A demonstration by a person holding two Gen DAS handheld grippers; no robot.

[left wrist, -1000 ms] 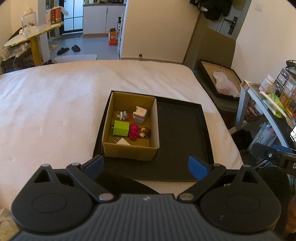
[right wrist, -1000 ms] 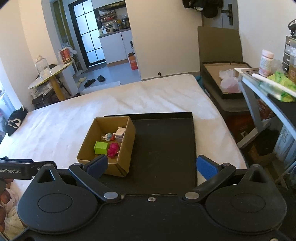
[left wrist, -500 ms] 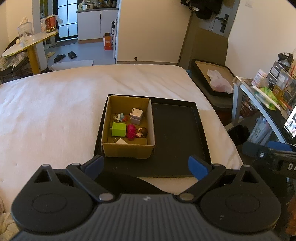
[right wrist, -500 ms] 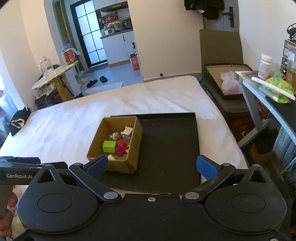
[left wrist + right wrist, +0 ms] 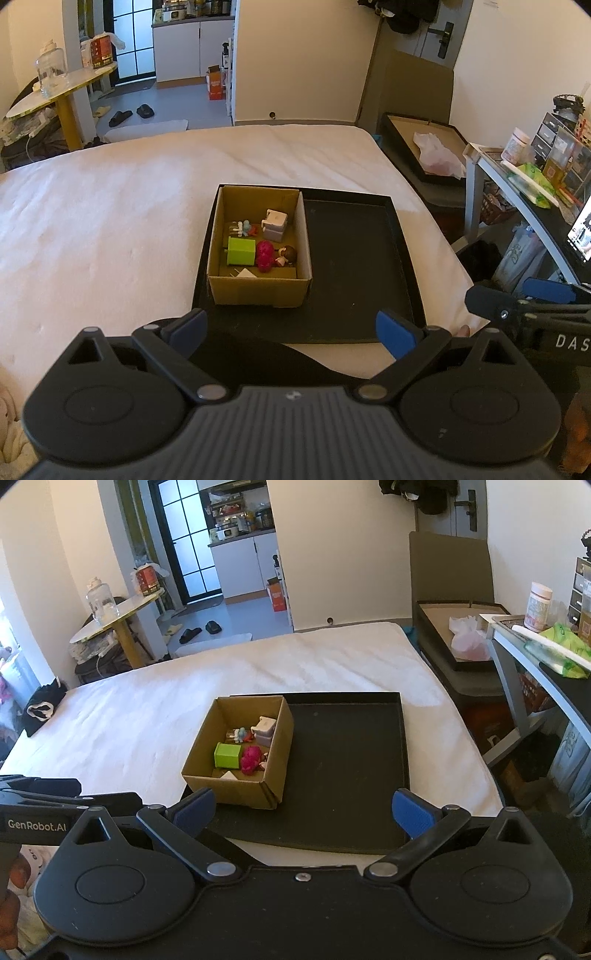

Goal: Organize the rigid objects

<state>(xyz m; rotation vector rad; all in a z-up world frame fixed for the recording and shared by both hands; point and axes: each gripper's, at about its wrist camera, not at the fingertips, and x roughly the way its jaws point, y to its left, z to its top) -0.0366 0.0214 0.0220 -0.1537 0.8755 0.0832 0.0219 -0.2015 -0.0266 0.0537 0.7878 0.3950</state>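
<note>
Both hand-held grippers hang over the near edge of the bed (image 5: pixel 110 206), jaws spread wide and holding nothing. From where I stand, the left hand-held gripper (image 5: pixel 291 326) points at the cardboard box (image 5: pixel 258 291), and the right hand-held gripper (image 5: pixel 302 810) looks across the black tray (image 5: pixel 354 775) from a little further to the right; neither touches anything.

That tray lies flat on the white bedcover, and the box sits in its left part, against the left rim, with the right part of the tray bare. Inside the box lie the small things: a green block (image 5: pixel 241 251) with a pink toy (image 5: pixel 265 255) touching its right side, a little brown-haired figure (image 5: pixel 286 255) just beside the pink toy, a pale grey cube-shaped item (image 5: pixel 274 223) toward the far right corner, and a small multicoloured figure (image 5: pixel 242 229) to its left. Something white pokes up near the front wall; I cannot tell what it is.
</note>
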